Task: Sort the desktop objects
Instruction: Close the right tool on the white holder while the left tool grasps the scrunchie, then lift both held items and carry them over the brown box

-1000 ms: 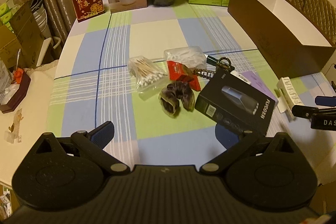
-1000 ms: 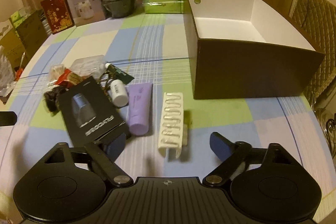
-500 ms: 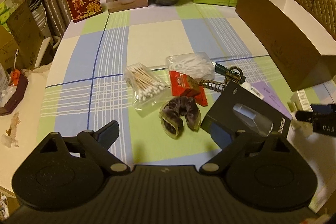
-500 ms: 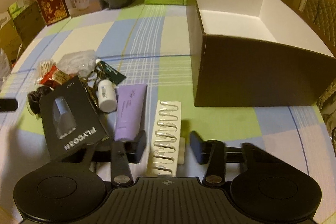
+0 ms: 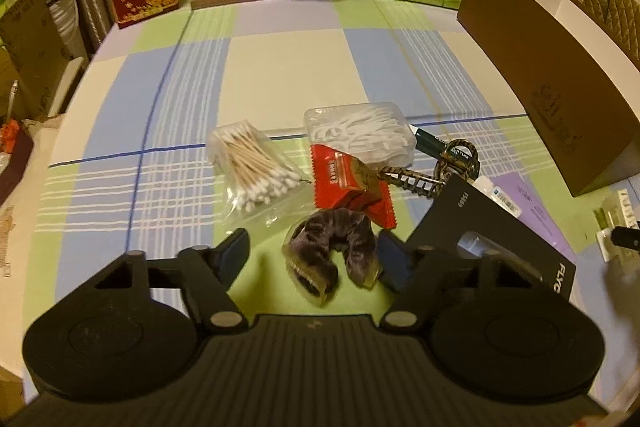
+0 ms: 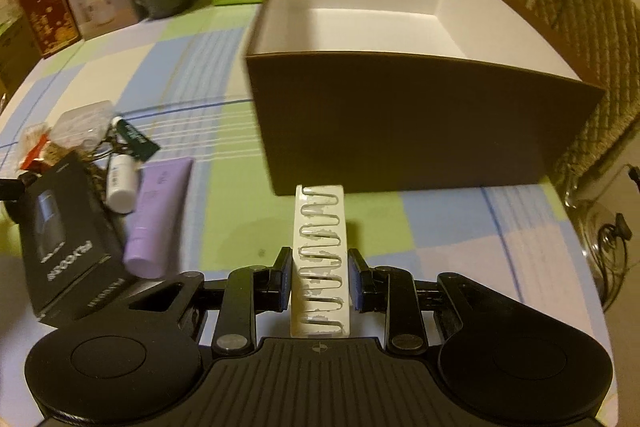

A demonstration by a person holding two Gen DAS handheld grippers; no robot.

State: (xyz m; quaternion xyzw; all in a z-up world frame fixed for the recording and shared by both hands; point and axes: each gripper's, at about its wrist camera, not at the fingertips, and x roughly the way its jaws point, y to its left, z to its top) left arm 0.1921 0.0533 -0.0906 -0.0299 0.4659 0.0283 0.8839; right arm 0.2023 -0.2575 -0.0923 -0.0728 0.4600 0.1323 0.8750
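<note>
- While the right gripper point(image 6: 319, 283) is clamped on the white clip strip point(image 6: 320, 259), that strip's long axis runs straight ahead along the fingers, toward the brown box point(image 6: 420, 135).
- Its far end points at the box's near wall; the open white interior lies directly beyond, so the coming move, in my judgement, is up and forward over that wall.
- Left gripper point(image 5: 314, 259) is spread wide, grasping nothing, hovering just short of the purple scrunchie point(image 5: 332, 247), which lies between its fingers' line.
- Beyond on the counter point(image 5: 288, 67): cotton swabs point(image 5: 252, 163), red packet point(image 5: 344, 179), black razor box point(image 5: 488, 239).
- Right gripper is nearer the box.
</note>
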